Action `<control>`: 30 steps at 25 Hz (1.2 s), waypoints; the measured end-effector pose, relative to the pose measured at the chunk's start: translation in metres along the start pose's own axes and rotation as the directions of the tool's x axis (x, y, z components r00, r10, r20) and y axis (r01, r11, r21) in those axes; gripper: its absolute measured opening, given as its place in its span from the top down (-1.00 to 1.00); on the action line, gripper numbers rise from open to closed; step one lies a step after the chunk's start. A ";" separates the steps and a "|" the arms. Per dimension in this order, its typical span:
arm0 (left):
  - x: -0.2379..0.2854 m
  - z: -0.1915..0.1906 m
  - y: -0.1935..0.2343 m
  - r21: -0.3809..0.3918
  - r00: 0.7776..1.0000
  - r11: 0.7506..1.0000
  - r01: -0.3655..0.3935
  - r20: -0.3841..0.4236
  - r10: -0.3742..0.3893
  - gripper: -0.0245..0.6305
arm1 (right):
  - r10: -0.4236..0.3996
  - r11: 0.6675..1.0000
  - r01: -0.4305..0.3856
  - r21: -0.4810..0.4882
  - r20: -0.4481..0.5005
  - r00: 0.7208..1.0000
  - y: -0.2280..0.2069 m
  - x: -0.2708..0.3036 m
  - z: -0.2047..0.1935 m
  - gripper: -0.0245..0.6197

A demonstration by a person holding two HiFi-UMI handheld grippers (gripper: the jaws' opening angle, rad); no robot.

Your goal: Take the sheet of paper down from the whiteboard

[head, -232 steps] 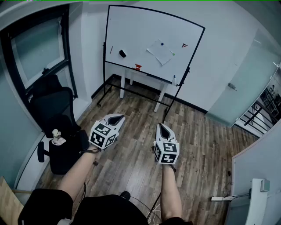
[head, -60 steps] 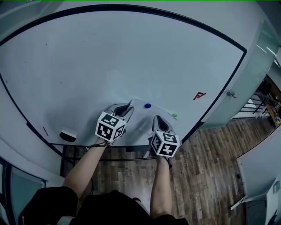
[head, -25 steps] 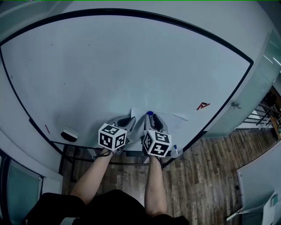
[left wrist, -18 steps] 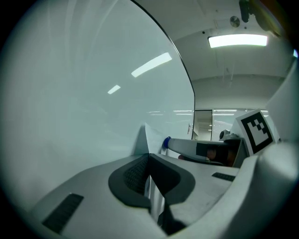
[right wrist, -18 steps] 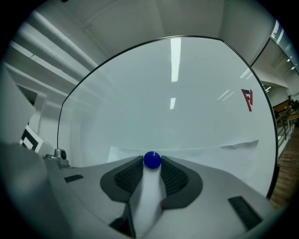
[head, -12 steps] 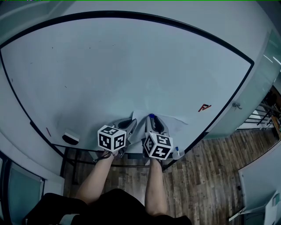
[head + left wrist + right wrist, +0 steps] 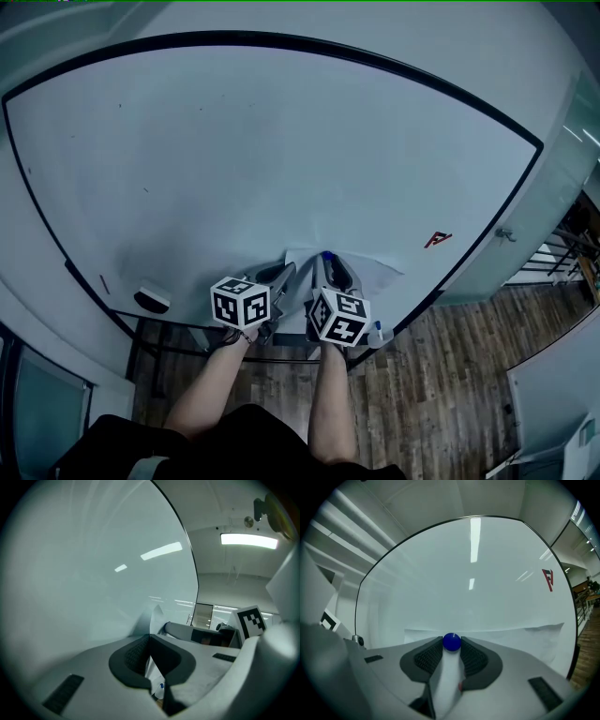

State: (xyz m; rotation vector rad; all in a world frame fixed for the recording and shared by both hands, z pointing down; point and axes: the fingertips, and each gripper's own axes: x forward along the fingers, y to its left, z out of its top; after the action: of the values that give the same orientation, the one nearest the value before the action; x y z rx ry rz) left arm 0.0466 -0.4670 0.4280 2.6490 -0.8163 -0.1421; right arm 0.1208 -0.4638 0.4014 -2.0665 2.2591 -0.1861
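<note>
Right gripper [image 7: 330, 265] has moved left since ~2 s back. It was right of the magnet [image 7: 451, 641] then and now sits square on it. Over the last half second neither gripper has shifted on the board. Only the left marker cube looks slightly rolled.

Right jaws have just been opening and now stand spread. The blue magnet is between the pad tips with one pad close on each side. I see no squeeze on it, and it still sits on the paper.

Left gripper [image 7: 284, 272] is pressed together on the paper [image 7: 367, 271]. In the left gripper view the sheet runs between the two pads. Its corner pokes out past the tips and stands off the board, throwing a shadow on it.

Paper is at the lower middle of the whiteboard [image 7: 281, 141], still up. The magnet pins it near the top edge. To the right of the right gripper the sheet lies roughly flat on the board, with some wrinkles at its right edge.

Both grippers are side by side and near each other, pointing level at the board.

Other items:
- red mark [image 7: 437, 240] on the board, right of the paper and well apart from it
- eraser [image 7: 152, 300] at the board's lower left edge
- small white bottle [image 7: 376, 334] with a blue cap, just right of the right cube and below the board's edge
</note>
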 end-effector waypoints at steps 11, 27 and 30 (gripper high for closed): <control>-0.001 0.000 0.002 -0.160 0.998 0.985 0.062 0.035 -0.057 0.86 | 0.021 0.999 -0.021 -0.031 0.006 1.000 -0.001 -0.002 -0.001 0.53; -0.009 0.005 0.004 -0.189 0.997 0.980 0.062 0.061 -0.051 0.86 | 0.005 1.000 -0.006 -0.017 -0.016 1.000 -0.015 -0.003 -0.014 0.53; -0.012 0.007 0.006 -0.192 0.997 0.980 0.054 0.067 -0.042 0.86 | 0.009 1.000 -0.010 -0.015 -0.019 1.000 -0.015 -0.004 -0.017 0.53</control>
State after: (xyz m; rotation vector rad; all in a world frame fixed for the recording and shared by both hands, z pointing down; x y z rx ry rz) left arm 0.0318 -0.4672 0.4238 2.4926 -0.7190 -0.3030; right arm 0.1332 -0.4609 0.4197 -2.0696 2.2877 -0.1897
